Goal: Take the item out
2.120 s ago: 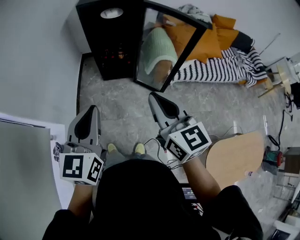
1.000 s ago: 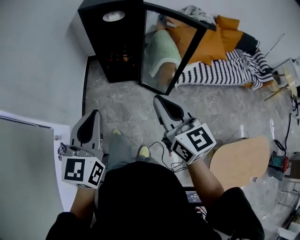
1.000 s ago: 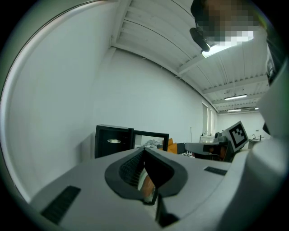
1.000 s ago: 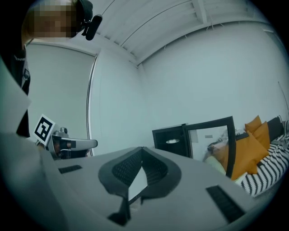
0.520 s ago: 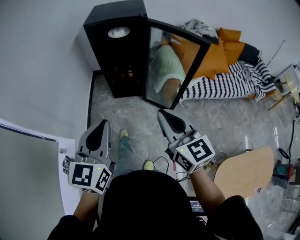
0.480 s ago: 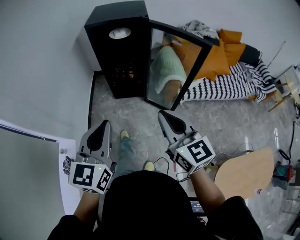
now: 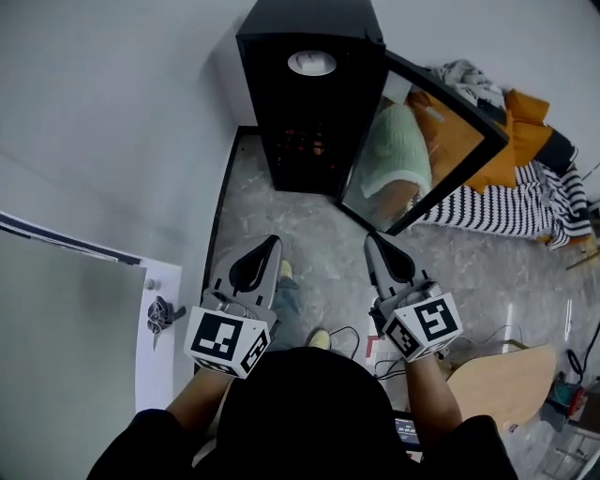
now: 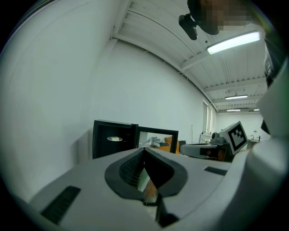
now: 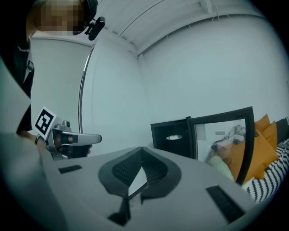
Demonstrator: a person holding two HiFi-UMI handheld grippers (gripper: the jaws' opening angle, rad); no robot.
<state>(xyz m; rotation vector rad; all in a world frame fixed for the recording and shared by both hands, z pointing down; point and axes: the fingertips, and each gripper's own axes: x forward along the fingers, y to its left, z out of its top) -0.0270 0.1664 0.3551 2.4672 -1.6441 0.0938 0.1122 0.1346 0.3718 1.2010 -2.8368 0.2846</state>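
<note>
Left gripper (image 8: 144,150): jaws are sitting clenched, tips meeting, nothing between them. Right gripper (image 9: 142,149): same, clamped tight and gripping nothing. Both are pointing roughly level, side by side with a gap between them, and aiming at the black cabinet (image 7: 309,19) ahead. Neither is touching it; they are hanging well short of it over the grey floor (image 7: 309,225).

The cabinet is standing against the white wall (image 7: 112,112) with its glass door (image 7: 412,150) hanging open to the right. Inside, a pale round thing (image 7: 312,63) is showing near the top, and some small reddish bits (image 7: 305,141) are sitting lower down. It's too dark in there to tell what either is, or which one is the item. Whatever it is, it's sitting in the cabinet, not in a claw.

The person's shoes (image 7: 286,270) are showing between the grippers. Off to the right, orange cushions (image 7: 525,112) and striped bedding (image 7: 525,202) are lying past the door, and a round wooden board (image 7: 502,384) is sitting lower right.
</note>
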